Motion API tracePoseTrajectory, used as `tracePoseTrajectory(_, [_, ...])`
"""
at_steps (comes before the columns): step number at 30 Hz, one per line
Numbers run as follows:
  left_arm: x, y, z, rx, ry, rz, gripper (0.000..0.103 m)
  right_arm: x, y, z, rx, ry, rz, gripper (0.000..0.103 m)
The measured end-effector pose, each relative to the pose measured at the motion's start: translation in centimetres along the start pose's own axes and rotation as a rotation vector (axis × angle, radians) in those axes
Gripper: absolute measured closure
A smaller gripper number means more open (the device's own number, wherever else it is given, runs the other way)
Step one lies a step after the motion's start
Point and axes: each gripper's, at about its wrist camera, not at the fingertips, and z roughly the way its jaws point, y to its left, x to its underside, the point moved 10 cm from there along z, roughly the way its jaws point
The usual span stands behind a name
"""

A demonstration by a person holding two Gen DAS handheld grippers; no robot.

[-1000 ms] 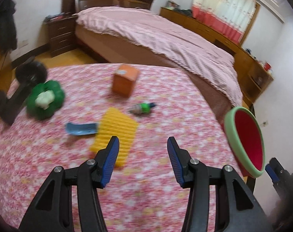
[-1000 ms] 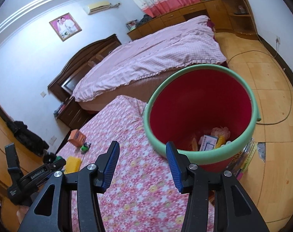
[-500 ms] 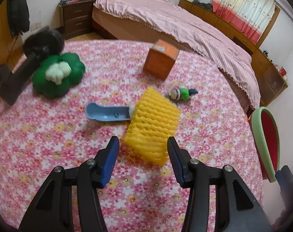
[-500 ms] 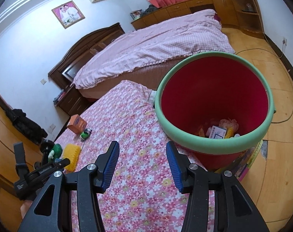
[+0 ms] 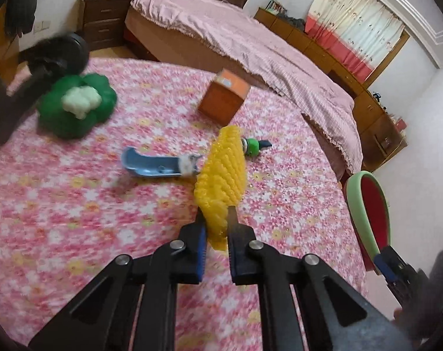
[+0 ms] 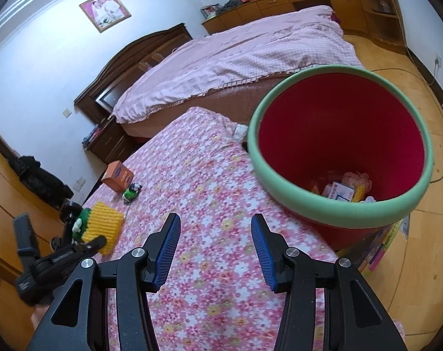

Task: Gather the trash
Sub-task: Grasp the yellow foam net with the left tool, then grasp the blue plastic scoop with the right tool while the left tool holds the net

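My left gripper (image 5: pixel 215 224) is shut on the near edge of a yellow foam net sleeve (image 5: pixel 222 172), which tilts up off the flowered tablecloth (image 5: pixel 75 204). The sleeve also shows in the right wrist view (image 6: pixel 104 222) with the left gripper (image 6: pixel 97 242) on it. My right gripper (image 6: pixel 215 234) is open and empty above the tablecloth, just left of a red bin with a green rim (image 6: pixel 323 207). The bin holds several pieces of trash (image 6: pixel 344 190). In the left wrist view the bin (image 5: pixel 358 204) stands past the table's right edge.
On the table lie a blue scoop (image 5: pixel 151 165), a small green bottle (image 5: pixel 253 146), an orange box (image 5: pixel 224 101) and a green plush toy (image 5: pixel 75 108). A black stand (image 5: pixel 31 76) is at the far left. A bed (image 5: pixel 250 46) lies beyond the table.
My left gripper moved forward to the yellow sleeve and shut on its near edge, lifting it. The right gripper stayed open and shifted slightly left of the bin.
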Motion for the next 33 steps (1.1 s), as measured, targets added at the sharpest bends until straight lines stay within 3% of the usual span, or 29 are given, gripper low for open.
tracePoseTrajectory(6, [-2.1, 3.5, -4.6, -0.074, -0.104, -0.016, 0.092, 0.2, 3.5, 0.8, -0.053, 0.025, -0.038, 0.051])
tracePoseTrajectory(16, [-3.6, 10.2, -8.0, -0.193, -0.174, -0.047, 0.092, 1.7, 11.3, 2.4, -0.092, 0.082, -0.190, 0.051])
tracePoseTrajectory(21, [-3.8, 13.2, -8.7, -0.207, -0.205, -0.107, 0.092, 2.7, 14.6, 4.0, -0.104, 0.126, -0.245, 0.041])
tracePoseTrajectory(29, [-4.8, 16.7, -9.6, -0.347, -0.296, -0.109, 0.092, 4.9, 18.8, 7.8, -0.114, 0.169, -0.333, 0.028])
tracePoseTrajectory(33, [-4.6, 18.1, -9.2, -0.368, -0.312, -0.136, 0.092, 6.3, 20.5, 10.5, -0.112, 0.201, -0.381, 0.025])
